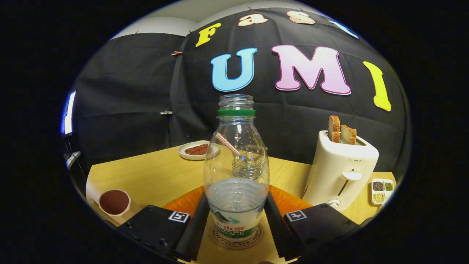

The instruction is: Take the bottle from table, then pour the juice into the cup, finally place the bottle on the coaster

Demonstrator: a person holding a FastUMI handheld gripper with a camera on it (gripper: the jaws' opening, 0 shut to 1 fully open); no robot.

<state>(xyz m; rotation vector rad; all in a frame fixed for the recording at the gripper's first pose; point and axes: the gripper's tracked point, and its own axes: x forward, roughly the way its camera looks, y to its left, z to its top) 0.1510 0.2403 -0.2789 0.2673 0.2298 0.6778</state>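
The bottle (236,172) stands upright between the two fingers (193,227) of the gripper (236,229), its base resting on the round coaster (220,237) with printed lettering around its rim. This looks like the last step of the task: the bottle is set down on the coaster, and what remains is to let go. The fingers flank the lower part of the bottle closely on both sides, but the curved view makes it hard to say whether they press on the plastic or stand just clear of it, so I cannot tell if the grip is on or already released.

If the fingers are pressing, the next move calls for opening them evenly so neither side drags the light bottle, then drawing straight back, away from it. The bottle is uncapped and mostly empty, so a nudge could tip it.

The bottle holds a shallow layer of clear liquid in its lower part. Behind it, seen through the plastic, stands a clear cup (249,163) with a striped straw (227,143); its contents cannot be made out. A white cup (114,204) to the left of the fingers holds something dark reddish-brown. Further back a small plate (196,150) carries reddish strips. To the right a toaster (339,170) holds two slices of bread (340,130), and beside it a small divided dish (381,190) holds seeds or spices.
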